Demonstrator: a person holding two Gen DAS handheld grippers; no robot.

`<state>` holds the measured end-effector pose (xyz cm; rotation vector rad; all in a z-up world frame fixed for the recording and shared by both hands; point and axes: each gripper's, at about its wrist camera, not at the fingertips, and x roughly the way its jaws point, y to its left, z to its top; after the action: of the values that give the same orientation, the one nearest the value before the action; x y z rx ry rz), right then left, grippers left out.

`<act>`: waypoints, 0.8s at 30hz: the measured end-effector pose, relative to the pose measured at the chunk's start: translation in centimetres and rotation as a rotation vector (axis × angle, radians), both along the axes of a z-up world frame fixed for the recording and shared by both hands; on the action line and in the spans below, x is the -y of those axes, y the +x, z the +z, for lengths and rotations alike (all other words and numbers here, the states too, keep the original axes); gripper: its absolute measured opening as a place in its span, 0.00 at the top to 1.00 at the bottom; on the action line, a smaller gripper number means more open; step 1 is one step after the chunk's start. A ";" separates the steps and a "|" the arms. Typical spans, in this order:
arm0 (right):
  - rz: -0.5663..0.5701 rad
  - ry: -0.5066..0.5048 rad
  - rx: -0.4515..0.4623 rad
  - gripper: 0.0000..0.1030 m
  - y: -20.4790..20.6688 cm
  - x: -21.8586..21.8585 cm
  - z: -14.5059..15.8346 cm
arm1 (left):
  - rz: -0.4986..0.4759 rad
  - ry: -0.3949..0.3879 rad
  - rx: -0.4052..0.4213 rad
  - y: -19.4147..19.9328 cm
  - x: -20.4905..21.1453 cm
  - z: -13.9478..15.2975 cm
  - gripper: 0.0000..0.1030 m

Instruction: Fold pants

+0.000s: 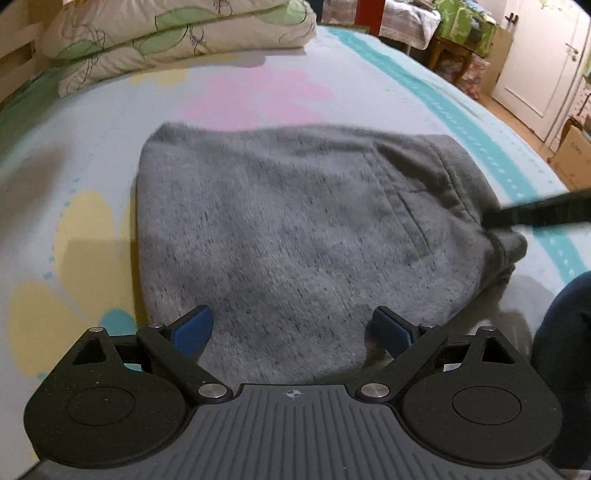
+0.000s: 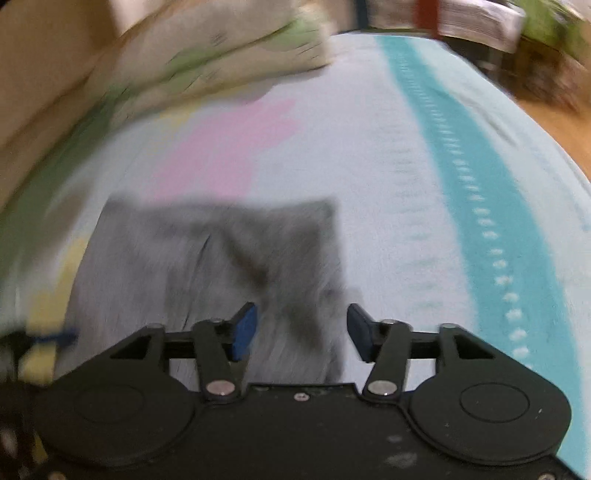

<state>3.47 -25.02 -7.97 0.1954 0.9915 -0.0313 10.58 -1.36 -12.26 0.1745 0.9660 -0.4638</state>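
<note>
The grey pants (image 1: 295, 229) lie folded into a compact bundle on the pastel bed sheet (image 1: 369, 92), waistband and pocket toward the right. My left gripper (image 1: 293, 332) hovers over the bundle's near edge, open, with nothing between its blue pads. A black finger of the right gripper (image 1: 535, 214) reaches in from the right and meets the waistband end. The right wrist view is blurred. It shows the pants (image 2: 221, 258) below my right gripper (image 2: 303, 332), which is open, its pads apart and clear of the cloth. The left gripper (image 2: 40, 341) shows as a blur at the left edge.
A folded floral quilt (image 1: 177, 33) lies at the back left of the bed. A teal stripe (image 1: 480, 136) runs along the sheet near the right edge. Beyond it are a cardboard box (image 1: 572, 155), a white door (image 1: 535, 55) and wooden furniture. A dark-clothed part of a person (image 1: 565, 350) is at the lower right.
</note>
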 end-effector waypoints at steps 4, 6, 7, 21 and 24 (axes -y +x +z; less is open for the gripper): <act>0.133 -0.175 -0.170 0.72 1.1 -3.6 -1.8 | 0.021 -0.026 -0.034 -0.6 -0.3 -1.2 0.07; 0.155 -0.189 -0.201 0.71 1.8 -4.0 -2.0 | 0.024 -0.037 -0.041 -0.6 -0.6 -0.9 0.07; 0.155 -0.180 -0.201 0.70 1.9 -3.9 -2.0 | 0.026 -0.053 -0.041 -0.6 -0.9 -0.6 0.07; -0.090 0.113 -0.046 0.06 2.9 2.8 -1.8 | 0.212 -0.205 -0.080 4.1 -8.0 1.1 0.07; -0.078 0.147 -0.107 0.06 4.5 2.9 -3.7 | 0.196 -0.196 -0.164 5.2 -8.1 -0.6 0.07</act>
<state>7.98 -27.90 -11.63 0.3703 1.0937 -0.0407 15.75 6.69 -12.90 -0.1364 1.0798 -0.3929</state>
